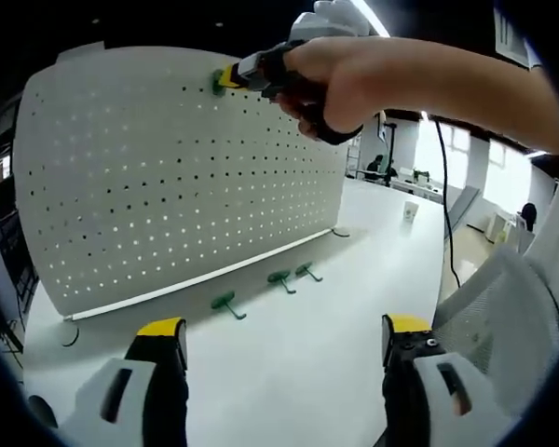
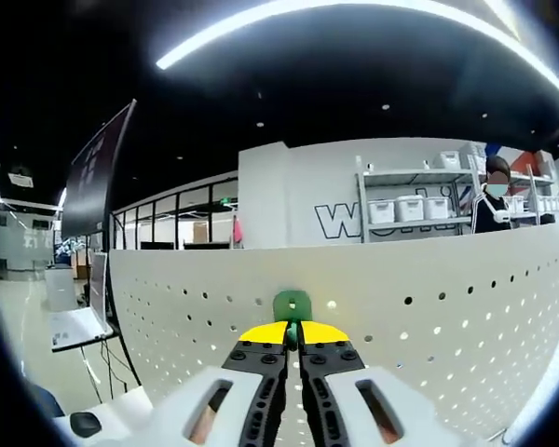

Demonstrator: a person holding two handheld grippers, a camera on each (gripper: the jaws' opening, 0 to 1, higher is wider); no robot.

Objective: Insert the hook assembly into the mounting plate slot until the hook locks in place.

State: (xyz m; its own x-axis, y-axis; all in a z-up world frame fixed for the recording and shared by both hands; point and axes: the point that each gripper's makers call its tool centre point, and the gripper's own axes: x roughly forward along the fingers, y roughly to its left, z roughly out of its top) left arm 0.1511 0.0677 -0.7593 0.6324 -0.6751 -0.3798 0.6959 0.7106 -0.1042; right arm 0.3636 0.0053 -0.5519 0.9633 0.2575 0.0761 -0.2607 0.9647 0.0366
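A white perforated mounting plate stands upright on the white table. Near its top edge, my right gripper, held by a person's hand, is shut on a green hook pressed against the plate. In the right gripper view the yellow-tipped jaws are closed on the green hook at the plate. Three more green hooks lie on the table in front of the plate. My left gripper hangs open above the table, holding nothing.
A person's arm crosses the top right of the left gripper view. A white mesh chair back stands at the right. A paper cup sits far back on the table. Shelves with bins and a person stand behind the plate.
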